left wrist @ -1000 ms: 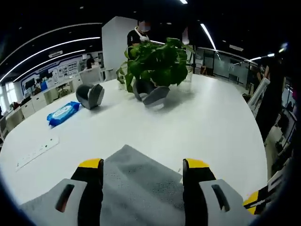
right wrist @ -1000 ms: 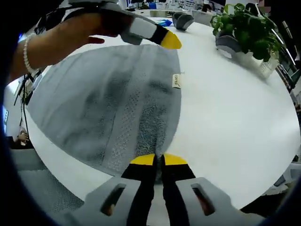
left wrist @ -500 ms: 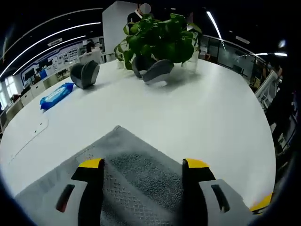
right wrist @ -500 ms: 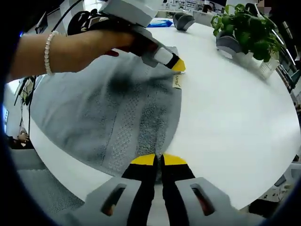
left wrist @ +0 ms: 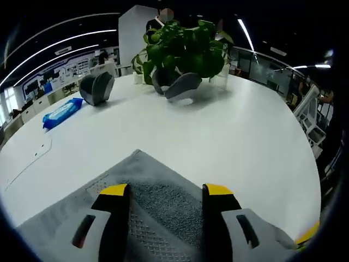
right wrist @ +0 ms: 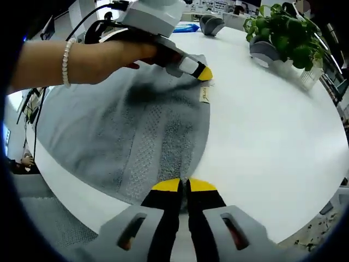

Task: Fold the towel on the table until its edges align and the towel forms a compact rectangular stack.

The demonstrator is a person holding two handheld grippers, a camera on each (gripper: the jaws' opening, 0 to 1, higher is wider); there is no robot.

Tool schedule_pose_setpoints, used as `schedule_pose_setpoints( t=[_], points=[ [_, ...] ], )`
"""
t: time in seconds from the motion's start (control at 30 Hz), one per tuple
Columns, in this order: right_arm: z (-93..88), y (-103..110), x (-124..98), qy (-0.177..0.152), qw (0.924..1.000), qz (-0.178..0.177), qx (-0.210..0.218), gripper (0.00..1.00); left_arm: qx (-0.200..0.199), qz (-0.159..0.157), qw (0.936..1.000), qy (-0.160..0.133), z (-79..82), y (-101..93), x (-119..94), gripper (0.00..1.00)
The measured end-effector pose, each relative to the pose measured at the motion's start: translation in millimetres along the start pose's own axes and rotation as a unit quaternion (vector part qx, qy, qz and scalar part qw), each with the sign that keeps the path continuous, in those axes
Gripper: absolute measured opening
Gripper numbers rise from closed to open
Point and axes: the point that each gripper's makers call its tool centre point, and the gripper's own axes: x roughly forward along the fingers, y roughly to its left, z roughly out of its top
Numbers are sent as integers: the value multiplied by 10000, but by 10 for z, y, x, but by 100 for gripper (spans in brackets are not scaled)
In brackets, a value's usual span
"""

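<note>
Left gripper [left wrist: 165,189] narrowing jaws, still part open, over far towel [right wrist: 131,131] corner; right gripper [right wrist: 183,184] staying clamped on near edge.

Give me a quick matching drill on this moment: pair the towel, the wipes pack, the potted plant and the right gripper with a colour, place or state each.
Things:
1. towel
2. wipes pack
3. potted plant
4. right gripper

Descriptions:
A. blue, lying flat on the white table
B. shut on the near edge of the cloth
C. grey, spread flat, small label by one edge
D. green and leafy, at the far side of the table

Pairs: 1-C, 2-A, 3-D, 4-B
</note>
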Motion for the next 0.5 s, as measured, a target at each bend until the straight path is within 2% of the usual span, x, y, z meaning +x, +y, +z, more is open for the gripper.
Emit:
schedule_pose_setpoints(
  t=[0.1, 0.17, 0.2, 0.23, 0.27, 0.3, 0.37, 0.43, 0.5],
  points=[
    [0, 4, -1, -5, 10000, -8, -51, 1, 49, -17, 10000, -17, 21, 30, 44, 46],
    [0, 8, 0, 0, 10000, -4, -99, 1, 173, 21, 9998, 67, 8, 59, 8, 31],
    [0, 12, 1, 2, 9999, 1, -122, 1, 277, 39, 9995, 126, -15, 78, -1, 17],
    [0, 19, 0, 10, 9999, 10, -149, 1, 578, 216, 9980, 155, -19, 162, 9, 8],
    [2, 25, 1, 13, 9998, -3, -175, 1, 867, 221, 9959, 132, -7, 174, -19, 6],
    [4, 33, 2, 14, 9998, -2, -190, 1, 775, 137, 9968, 134, -12, 129, -1, 6],
    [11, 45, 2, 5, 9995, -2, -323, 1, 1038, 185, 9943, 173, -12, 138, -18, 5],
    [16, 47, 2, 17, 9994, 6, -352, 1, 1003, 219, 9945, 202, -13, 147, -36, 4],
    [27, 72, -10, 78, 9996, 121, -262, 1, 742, 210, 9969, 156, 20, 154, -89, 4]
  ],
)
